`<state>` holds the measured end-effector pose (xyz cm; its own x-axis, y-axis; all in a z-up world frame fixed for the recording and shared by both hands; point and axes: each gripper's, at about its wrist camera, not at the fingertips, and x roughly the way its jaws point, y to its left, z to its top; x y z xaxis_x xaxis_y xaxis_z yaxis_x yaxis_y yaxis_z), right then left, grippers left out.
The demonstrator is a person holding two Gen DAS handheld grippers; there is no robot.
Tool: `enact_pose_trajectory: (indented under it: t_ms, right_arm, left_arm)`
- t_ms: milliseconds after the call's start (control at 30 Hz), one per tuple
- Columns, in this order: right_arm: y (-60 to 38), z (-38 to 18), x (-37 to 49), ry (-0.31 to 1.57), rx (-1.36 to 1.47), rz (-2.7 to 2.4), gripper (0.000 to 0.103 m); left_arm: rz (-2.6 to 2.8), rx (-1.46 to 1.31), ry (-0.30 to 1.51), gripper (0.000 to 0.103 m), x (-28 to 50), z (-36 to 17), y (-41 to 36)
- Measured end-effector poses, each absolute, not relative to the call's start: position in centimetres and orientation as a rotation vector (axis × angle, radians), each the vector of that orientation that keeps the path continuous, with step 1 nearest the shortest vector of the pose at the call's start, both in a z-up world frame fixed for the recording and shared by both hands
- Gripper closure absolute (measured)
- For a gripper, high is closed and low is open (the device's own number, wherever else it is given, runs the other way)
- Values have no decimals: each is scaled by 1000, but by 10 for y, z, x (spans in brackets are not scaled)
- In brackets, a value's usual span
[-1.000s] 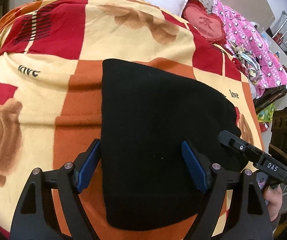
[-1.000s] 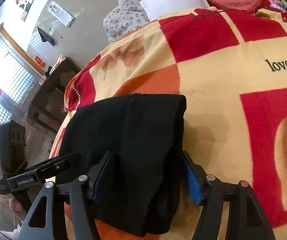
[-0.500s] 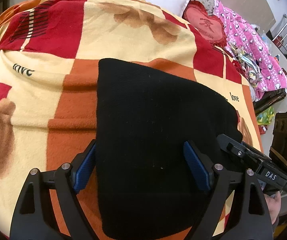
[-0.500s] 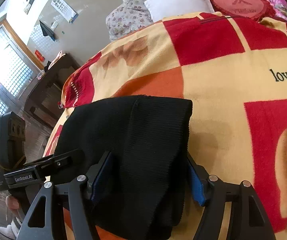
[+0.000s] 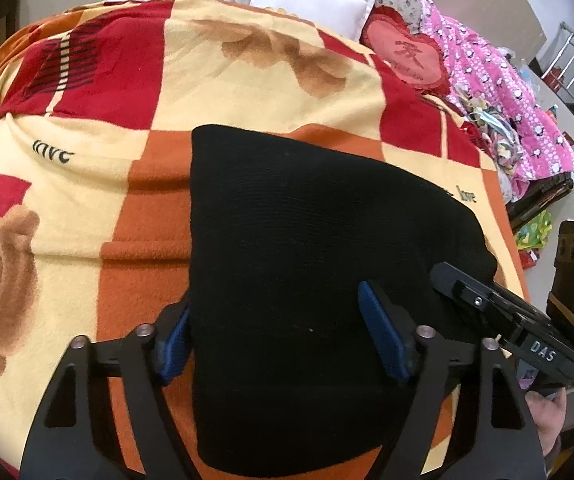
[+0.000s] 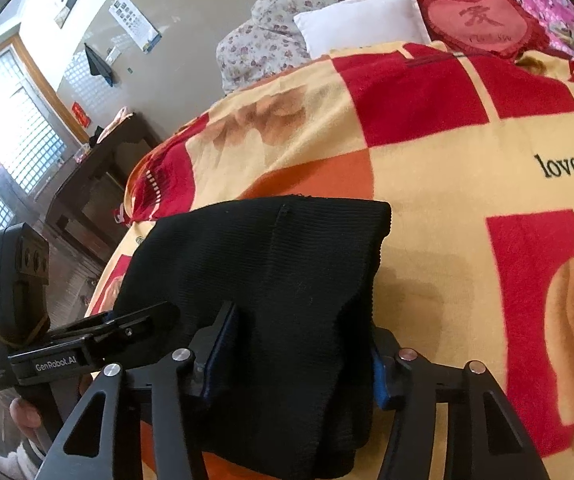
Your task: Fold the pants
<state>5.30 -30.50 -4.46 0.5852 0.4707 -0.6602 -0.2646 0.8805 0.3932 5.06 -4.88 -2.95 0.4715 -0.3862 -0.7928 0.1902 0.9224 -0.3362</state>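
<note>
The folded black pants (image 5: 307, 240) lie on a red, orange and cream blanket (image 5: 247, 92) near the bed's front edge. My left gripper (image 5: 279, 344) straddles their near left part. Its jaws are closing, with one blue pad at the left edge of the fabric and the other resting on top. In the right wrist view the pants (image 6: 267, 264) bunch up between the closing jaws of my right gripper (image 6: 301, 364), and both pads press the gathered right end. Each view also shows the other gripper's body from the side, held by a hand (image 6: 27, 416).
A white pillow (image 5: 311, 4), a red heart cushion (image 5: 407, 56) and a pink quilt (image 5: 507, 92) lie at the head and far side of the bed. A dark wooden table (image 6: 99, 184) stands on the floor beyond the blanket's left edge.
Both pairs of jaws have narrowed around the pants. The fabric between the right pads is more gathered than before. Neither hand has shifted much.
</note>
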Motion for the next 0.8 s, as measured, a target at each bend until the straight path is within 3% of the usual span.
enact_pose_trajectory:
  t_ms: [167, 467, 800]
  right_arm:
    - [-298, -27, 49, 810, 240, 446, 59]
    - [-278, -8, 50, 772, 201, 470, 66]
    - [-264, 15, 66, 729, 197, 499, 66]
  left_arm:
    - [-397, -219, 1012, 39, 49, -18, -46]
    - [-404, -203, 967, 39, 44, 4, -44]
    - [-386, -189, 910, 39, 53, 32, -32]
